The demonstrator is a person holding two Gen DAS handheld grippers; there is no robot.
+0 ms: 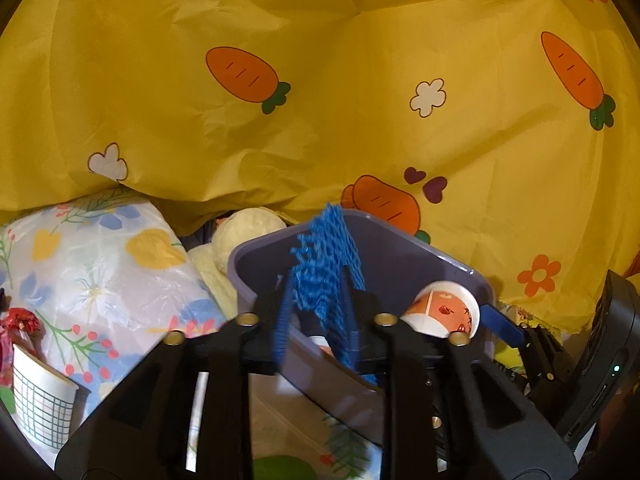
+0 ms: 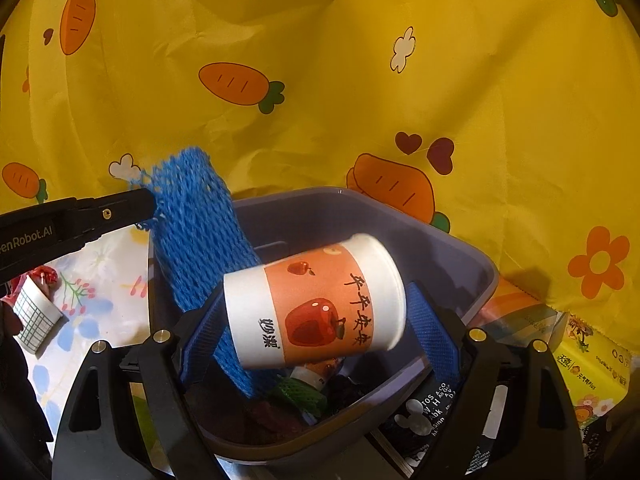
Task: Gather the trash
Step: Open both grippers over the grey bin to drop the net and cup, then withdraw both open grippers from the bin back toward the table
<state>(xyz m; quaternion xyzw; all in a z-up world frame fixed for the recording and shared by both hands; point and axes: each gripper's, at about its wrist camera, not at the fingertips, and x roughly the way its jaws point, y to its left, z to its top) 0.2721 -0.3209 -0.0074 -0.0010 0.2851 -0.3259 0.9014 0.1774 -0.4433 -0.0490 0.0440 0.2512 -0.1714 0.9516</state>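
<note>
Jaws of the left gripper are pinching a blue foam mesh sleeve, which is hanging over the near left rim of the grey-purple plastic bin; from the right wrist view the same gripper is reaching in from the left with the sleeve draping down into the bin. Jaws of the right gripper are standing wide, and an orange-banded white paper cup printed with a red apple is lying tilted on its side between the blue pads, above the bin's opening; whether the pads are touching it cannot be told. Dark scraps and a green mesh piece are lying at the bin's bottom. On the floral cloth left of the bin, a grid-patterned white paper cup is standing near its front edge.
</note>
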